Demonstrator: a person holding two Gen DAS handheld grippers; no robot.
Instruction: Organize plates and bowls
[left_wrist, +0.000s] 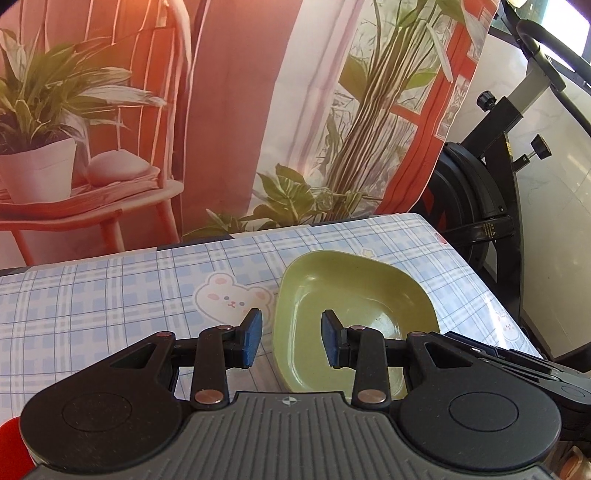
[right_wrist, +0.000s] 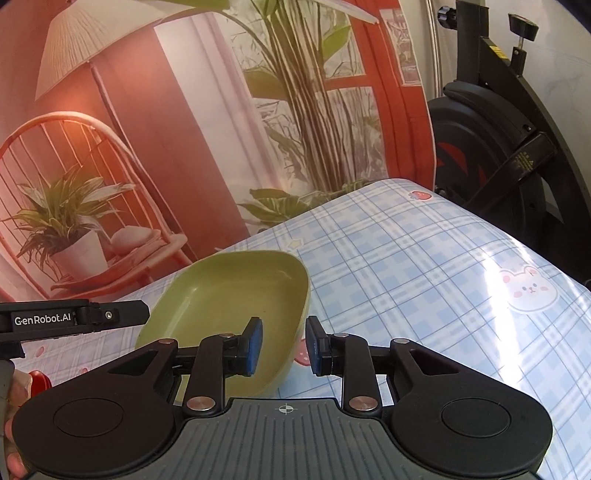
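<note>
Green dish (left_wrist: 354, 295) rests on the checked bench (left_wrist: 110, 295). Left hand-held gripper (left_wrist: 291, 338) straddles its left rim, released. Right hand-held gripper (right_wrist: 284, 345) straddles its right rim, released, nothing pinched.

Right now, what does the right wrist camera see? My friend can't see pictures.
A green dish sits empty on a blue plaid tablecloth. The right gripper is open, one finger on each side of the dish's near rim. An exercise bike stands behind.
</note>
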